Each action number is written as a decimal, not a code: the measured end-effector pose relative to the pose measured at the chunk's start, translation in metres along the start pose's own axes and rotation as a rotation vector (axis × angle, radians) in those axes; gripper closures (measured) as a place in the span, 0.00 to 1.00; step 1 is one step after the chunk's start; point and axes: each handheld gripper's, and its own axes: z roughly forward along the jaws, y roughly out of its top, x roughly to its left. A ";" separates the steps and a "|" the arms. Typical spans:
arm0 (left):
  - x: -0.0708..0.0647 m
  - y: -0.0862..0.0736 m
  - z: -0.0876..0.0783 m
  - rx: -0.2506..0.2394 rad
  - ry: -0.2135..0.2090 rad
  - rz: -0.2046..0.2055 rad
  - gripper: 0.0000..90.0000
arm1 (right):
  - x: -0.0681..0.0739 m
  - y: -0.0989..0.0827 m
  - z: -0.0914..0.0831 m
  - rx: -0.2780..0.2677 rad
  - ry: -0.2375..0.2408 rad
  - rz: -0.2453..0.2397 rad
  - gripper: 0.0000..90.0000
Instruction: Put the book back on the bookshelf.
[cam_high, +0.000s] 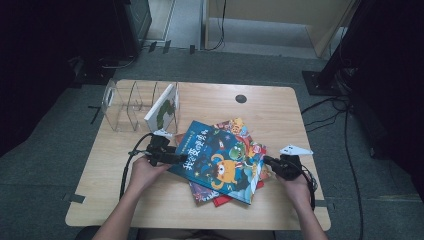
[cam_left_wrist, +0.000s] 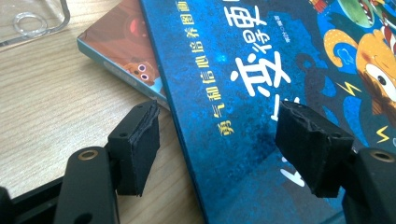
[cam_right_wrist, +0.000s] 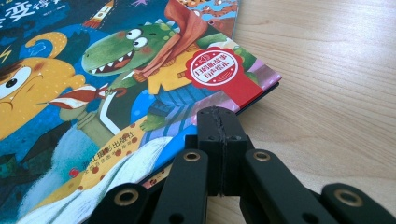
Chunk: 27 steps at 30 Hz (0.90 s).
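Note:
A blue picture book (cam_high: 220, 160) with a yellow monster on its cover lies on top of a loose pile of books (cam_high: 239, 129) in the middle of the wooden table (cam_high: 280, 115). My left gripper (cam_high: 172, 159) is at the book's left edge. In the left gripper view it is open (cam_left_wrist: 219, 149): one pad hangs over the blue cover (cam_left_wrist: 243, 84), the other over bare wood. My right gripper (cam_high: 267, 161) is at the pile's right edge. In the right gripper view it is shut (cam_right_wrist: 219, 121), its pads pressed together beside the book's corner (cam_right_wrist: 224, 70), with nothing seen between them.
A clear acrylic book rack (cam_high: 125, 105) stands at the table's back left, with a white book (cam_high: 162, 107) leaning in its right end. A black round cap (cam_high: 241, 98) sits in the tabletop at the back. Cables trail off both sides of the table.

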 end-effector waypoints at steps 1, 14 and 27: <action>0.001 0.000 0.000 -0.002 -0.005 -0.002 0.35 | 0.000 0.000 0.000 0.001 0.001 0.001 1.00; 0.004 0.004 0.002 0.038 -0.021 -0.054 0.32 | -0.002 -0.001 0.009 0.080 -0.043 -0.007 1.00; 0.004 0.003 0.005 0.066 -0.078 -0.062 0.32 | 0.004 0.002 -0.001 0.013 -0.004 -0.013 1.00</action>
